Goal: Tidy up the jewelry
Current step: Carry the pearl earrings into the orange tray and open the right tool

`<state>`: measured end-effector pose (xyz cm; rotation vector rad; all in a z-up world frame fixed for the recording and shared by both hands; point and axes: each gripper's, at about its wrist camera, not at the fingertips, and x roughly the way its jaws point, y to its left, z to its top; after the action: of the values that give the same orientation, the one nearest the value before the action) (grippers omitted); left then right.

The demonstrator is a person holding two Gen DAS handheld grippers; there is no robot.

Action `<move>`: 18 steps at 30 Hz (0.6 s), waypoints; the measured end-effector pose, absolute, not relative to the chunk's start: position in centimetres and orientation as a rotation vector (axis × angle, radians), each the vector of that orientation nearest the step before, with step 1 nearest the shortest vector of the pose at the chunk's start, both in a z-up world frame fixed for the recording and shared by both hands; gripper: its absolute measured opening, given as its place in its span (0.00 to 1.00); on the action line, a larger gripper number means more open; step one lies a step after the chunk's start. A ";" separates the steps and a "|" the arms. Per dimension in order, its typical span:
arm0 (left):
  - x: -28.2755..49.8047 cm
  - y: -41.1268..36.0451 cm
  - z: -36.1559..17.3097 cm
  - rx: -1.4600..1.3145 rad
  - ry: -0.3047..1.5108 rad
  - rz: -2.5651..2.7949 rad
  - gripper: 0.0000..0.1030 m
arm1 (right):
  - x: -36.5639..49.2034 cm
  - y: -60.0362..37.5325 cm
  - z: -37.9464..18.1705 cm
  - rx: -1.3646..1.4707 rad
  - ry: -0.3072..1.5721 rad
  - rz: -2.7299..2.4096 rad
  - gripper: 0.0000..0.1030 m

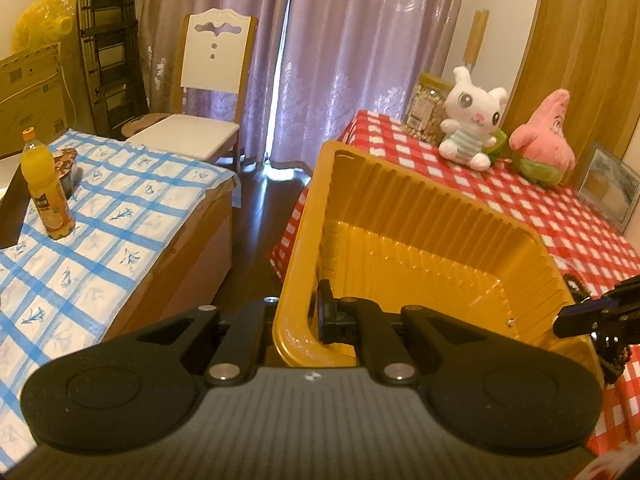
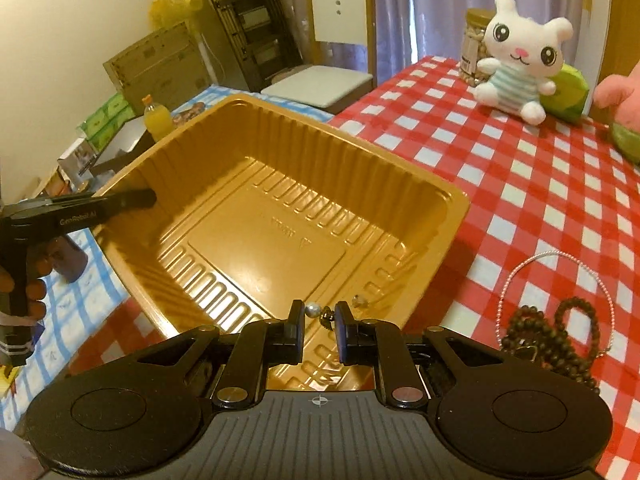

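gold ribbed plastic tray (image 2: 280,184) pinched by left gripper (image 1: 298,312).

The left tool (image 1: 298,312) clamps the gold tray's (image 1: 400,208) rim.

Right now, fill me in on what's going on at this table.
A person is sorting jewelry with two handheld tongs. The left tongs are shut on the rim of a gold plastic tray on the red checked tablecloth. The right tongs hover over the tray's near edge, above a few small beads. A dark bead strand and a thin chain lie outside the tray.
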<state>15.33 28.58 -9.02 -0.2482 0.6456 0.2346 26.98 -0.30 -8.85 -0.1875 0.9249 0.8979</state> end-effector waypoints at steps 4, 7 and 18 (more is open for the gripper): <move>15.8 28.2 -8.9 -0.233 0.688 0.261 0.07 | 27.3 -0.2 -9.1 -0.188 0.930 0.883 0.15; 16.1 28.0 -8.9 -0.220 0.711 0.277 0.08 | 27.4 -0.2 -9.1 -0.188 0.930 0.880 0.15; 16.6 27.6 -8.3 -0.173 0.746 0.294 0.09 | 27.5 0.4 -9.2 -0.209 0.915 0.895 0.15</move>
<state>16.56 27.59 -8.32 -0.1734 0.7460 0.2939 27.53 0.43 -9.19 -0.2086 0.9151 0.8951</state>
